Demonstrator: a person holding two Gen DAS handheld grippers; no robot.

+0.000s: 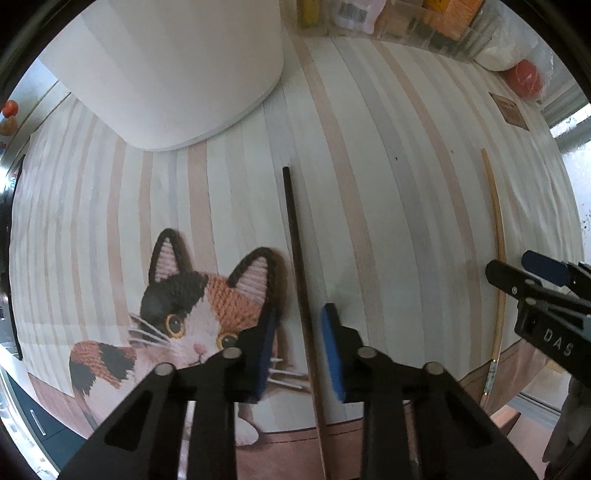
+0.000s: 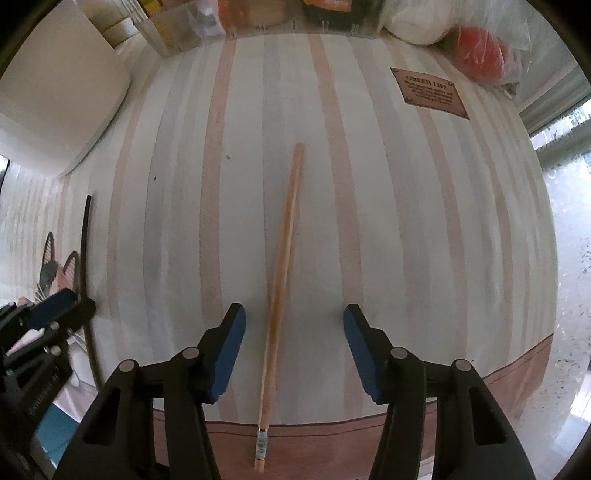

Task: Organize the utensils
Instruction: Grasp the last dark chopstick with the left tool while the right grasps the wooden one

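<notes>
A dark brown chopstick [image 1: 299, 280] lies lengthwise on the striped tablecloth [image 1: 406, 221], passing between the blue pads of my left gripper [image 1: 300, 325], which is open around it without touching. A light wooden chopstick [image 2: 280, 280] lies between the blue pads of my open right gripper [image 2: 293, 325], with clear gaps on both sides. The light chopstick also shows in the left wrist view [image 1: 498, 240], beside the right gripper [image 1: 524, 273]. The dark chopstick [image 2: 85, 236] and the left gripper [image 2: 62, 306] show at the left of the right wrist view.
A white rounded container [image 1: 177, 66] stands at the back left. A clear box of packets [image 2: 229, 22], a white bag and a red ball [image 2: 480, 51] line the far edge. A cat picture [image 1: 192, 310] and a brown label [image 2: 428, 92] are on the cloth.
</notes>
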